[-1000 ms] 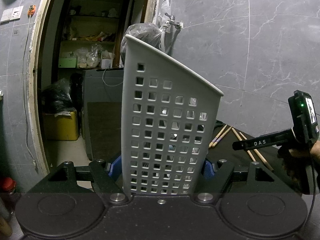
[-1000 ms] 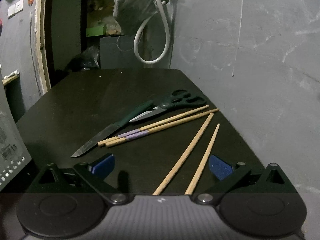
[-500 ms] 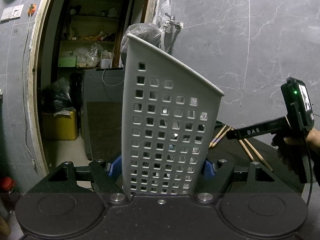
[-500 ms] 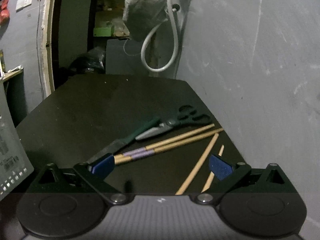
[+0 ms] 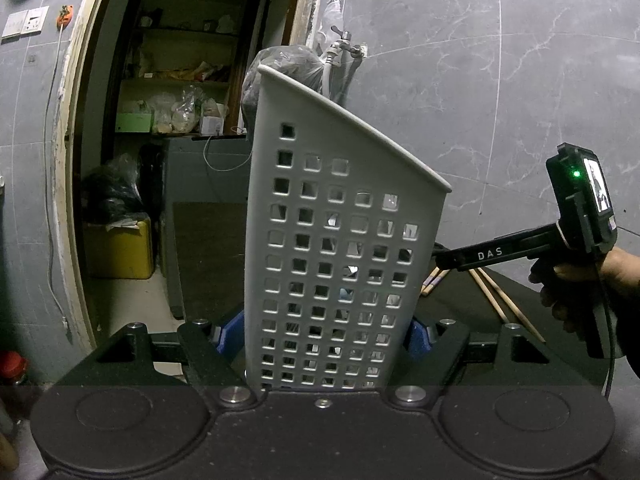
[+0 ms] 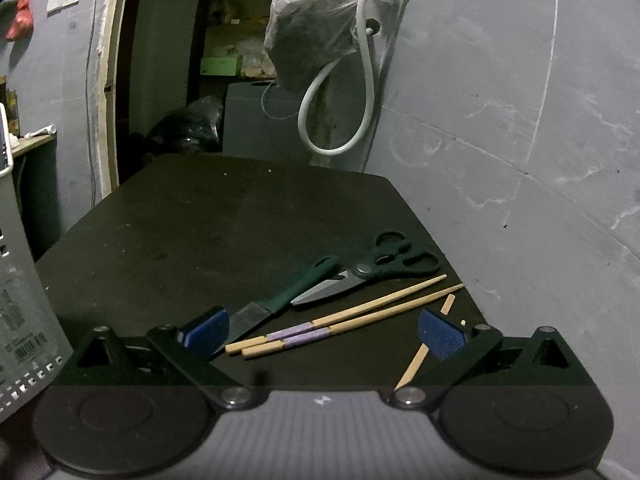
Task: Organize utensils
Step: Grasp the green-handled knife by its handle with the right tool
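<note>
Left tongs (image 5: 323,334) hold a white perforated utensil holder (image 5: 340,240), blue pads against both its side walls. Their jaws have just been easing apart with the holder between them. It stands upright, so close to the lens that its base is cut off, and it hides most of what lies behind it.

Right tongs (image 6: 323,332) hang wide open over the near edge of the black table (image 6: 240,220) with nothing between the pads. From the left camera their tips vanish behind the holder's right edge, and a hand (image 5: 572,292) grips the handle at the frame's margin.

On the table just past the open jaws lie purple-banded chopsticks (image 6: 340,318). Plain chopsticks (image 6: 424,348) are mostly hidden behind the right pad. A green-handled knife (image 6: 280,304) has its blade tip hidden behind the left pad. Dark-handled scissors (image 6: 372,272) lie just beyond, blades beside the knife handle.

Farther back, a white hose (image 6: 368,80) loops down the grey wall beside a hanging plastic bag (image 6: 312,40), whose contents are too dark to make out. A dim doorway (image 5: 180,120) shows cluttered shelves.
</note>
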Demonstrator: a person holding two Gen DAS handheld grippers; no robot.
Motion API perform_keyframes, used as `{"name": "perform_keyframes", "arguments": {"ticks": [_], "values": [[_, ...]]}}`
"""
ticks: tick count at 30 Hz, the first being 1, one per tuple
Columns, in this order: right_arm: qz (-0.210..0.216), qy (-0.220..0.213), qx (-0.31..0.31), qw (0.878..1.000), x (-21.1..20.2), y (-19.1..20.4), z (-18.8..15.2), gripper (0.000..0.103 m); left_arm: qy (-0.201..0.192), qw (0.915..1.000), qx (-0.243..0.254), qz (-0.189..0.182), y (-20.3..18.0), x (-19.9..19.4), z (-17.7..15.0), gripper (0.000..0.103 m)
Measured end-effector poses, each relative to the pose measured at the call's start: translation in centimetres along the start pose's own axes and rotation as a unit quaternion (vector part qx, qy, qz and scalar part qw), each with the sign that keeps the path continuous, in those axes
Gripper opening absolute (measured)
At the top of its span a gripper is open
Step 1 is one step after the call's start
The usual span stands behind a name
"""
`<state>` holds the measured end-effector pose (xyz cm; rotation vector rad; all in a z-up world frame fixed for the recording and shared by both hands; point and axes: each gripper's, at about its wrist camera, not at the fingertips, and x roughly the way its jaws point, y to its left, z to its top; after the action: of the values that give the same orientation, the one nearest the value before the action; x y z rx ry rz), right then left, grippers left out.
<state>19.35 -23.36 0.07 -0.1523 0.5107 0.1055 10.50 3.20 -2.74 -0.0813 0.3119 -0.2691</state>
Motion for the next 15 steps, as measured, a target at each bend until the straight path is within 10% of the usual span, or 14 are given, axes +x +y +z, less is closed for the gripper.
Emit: {"name": "perform_keyframes", "arguments": {"ticks": [15], "values": [[0.094,0.034,0.036,0.994,6.9,-0.8,3.6,0.100,0.002,1.0000,-0.001,-0.003,0.2,0.1,0.1,0.079]]}}
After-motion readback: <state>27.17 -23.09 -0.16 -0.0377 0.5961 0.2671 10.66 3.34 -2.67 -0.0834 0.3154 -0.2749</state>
